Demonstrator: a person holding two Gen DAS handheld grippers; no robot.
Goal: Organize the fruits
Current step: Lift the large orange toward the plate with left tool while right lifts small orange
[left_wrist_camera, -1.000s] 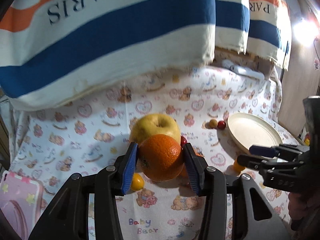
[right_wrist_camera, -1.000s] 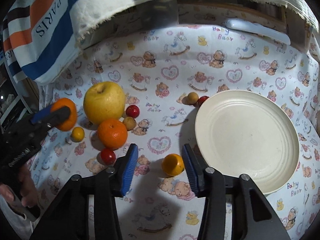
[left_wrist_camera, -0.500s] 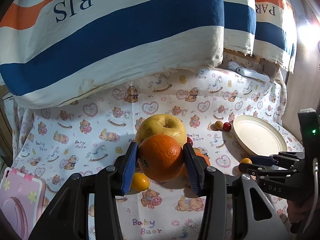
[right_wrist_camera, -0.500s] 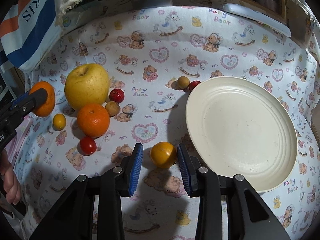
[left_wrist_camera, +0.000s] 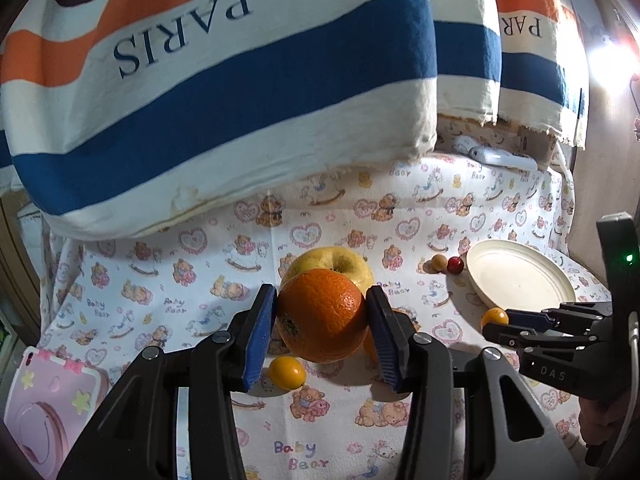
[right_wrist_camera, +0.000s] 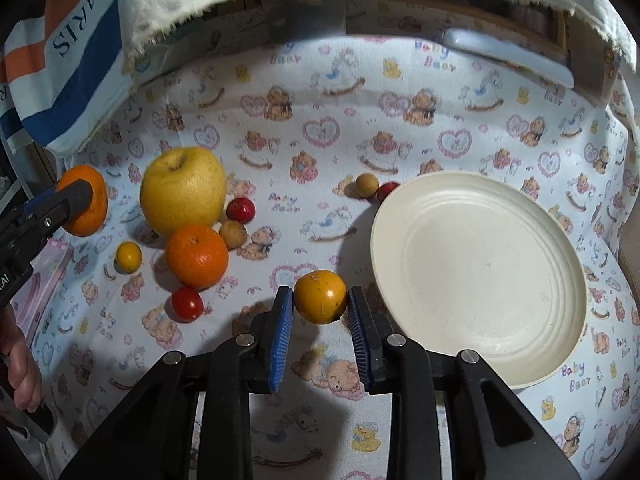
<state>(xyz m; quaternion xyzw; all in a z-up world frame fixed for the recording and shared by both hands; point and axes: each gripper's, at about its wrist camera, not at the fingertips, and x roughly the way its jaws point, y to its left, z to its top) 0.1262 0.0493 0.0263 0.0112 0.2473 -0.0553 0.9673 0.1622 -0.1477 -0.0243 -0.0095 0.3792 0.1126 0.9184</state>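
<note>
Left wrist view: your left gripper (left_wrist_camera: 322, 320) has its blue fingers (left_wrist_camera: 260, 336) pressed on both flanks of a large orange (left_wrist_camera: 322, 316), carried clear above the printed cloth surface (left_wrist_camera: 400, 208). The orange is near round, so no long axis shows; its stem scar faces the lower left, toward seven o'clock. Directly behind it at twelve o'clock sits the yellow apple (left_wrist_camera: 340, 260), dimple up. A small yellow fruit (left_wrist_camera: 286, 373) lies on the cloth at seven o'clock of the orange. The cream plate (left_wrist_camera: 520, 280) rests at three o'clock, empty, with a tan ball (left_wrist_camera: 439, 263) and a red cherry (left_wrist_camera: 455, 265) just beside its left rim. Your right gripper (left_wrist_camera: 496, 324) enters from the right, its tips at a small orange-yellow fruit (left_wrist_camera: 494, 316).

Right wrist view: your right gripper's (right_wrist_camera: 320, 308) fingers (right_wrist_camera: 282, 332) are closing narrowly on that small orange-yellow fruit (right_wrist_camera: 320, 296), both pads at its sides. It is round, its stem spot facing up toward eleven o'clock. The plate (right_wrist_camera: 480, 272) lies at two o'clock, just beside it. At ten o'clock stand the apple (right_wrist_camera: 183, 190), a mandarin (right_wrist_camera: 197, 256) and a cherry tomato (right_wrist_camera: 187, 304).
</note>
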